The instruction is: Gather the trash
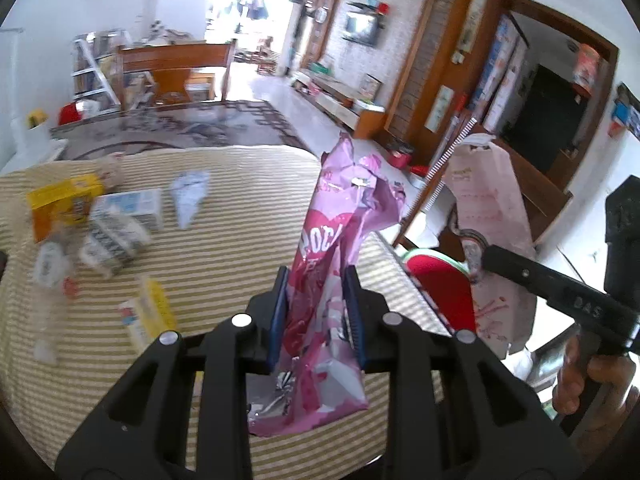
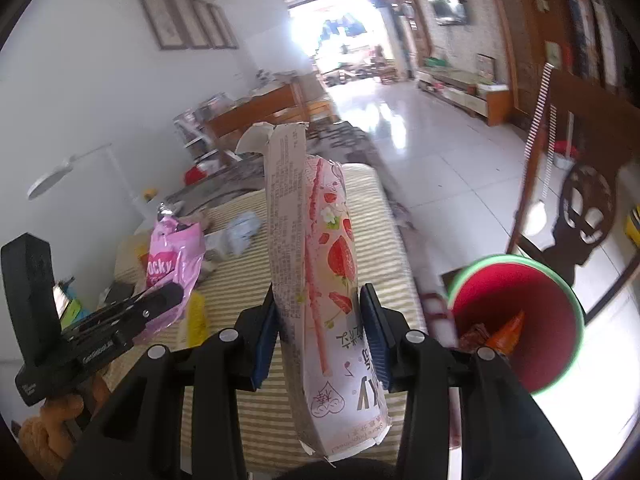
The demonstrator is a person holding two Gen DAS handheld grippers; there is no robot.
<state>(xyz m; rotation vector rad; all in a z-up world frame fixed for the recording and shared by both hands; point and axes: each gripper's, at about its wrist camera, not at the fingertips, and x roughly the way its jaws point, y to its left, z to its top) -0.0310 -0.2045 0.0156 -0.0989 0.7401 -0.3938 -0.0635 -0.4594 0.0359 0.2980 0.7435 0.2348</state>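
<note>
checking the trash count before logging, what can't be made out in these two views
- Bin contents: right wrist view, box and gripper arms cover part; only something orange shows.
- Trash pile: left wrist view, motion blur, labels unreadable.
- Wrapper bottom: left wrist view, behind left gripper.

Blurred boxes (image 1: 100,224) on table (image 1: 240,208)

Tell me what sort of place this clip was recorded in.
Most likely a home living and dining room: a wall-mounted television above a long low wooden media cabinet, framed pictures on the white wall, and a table under a striped yellow-and-cream cloth.
</note>
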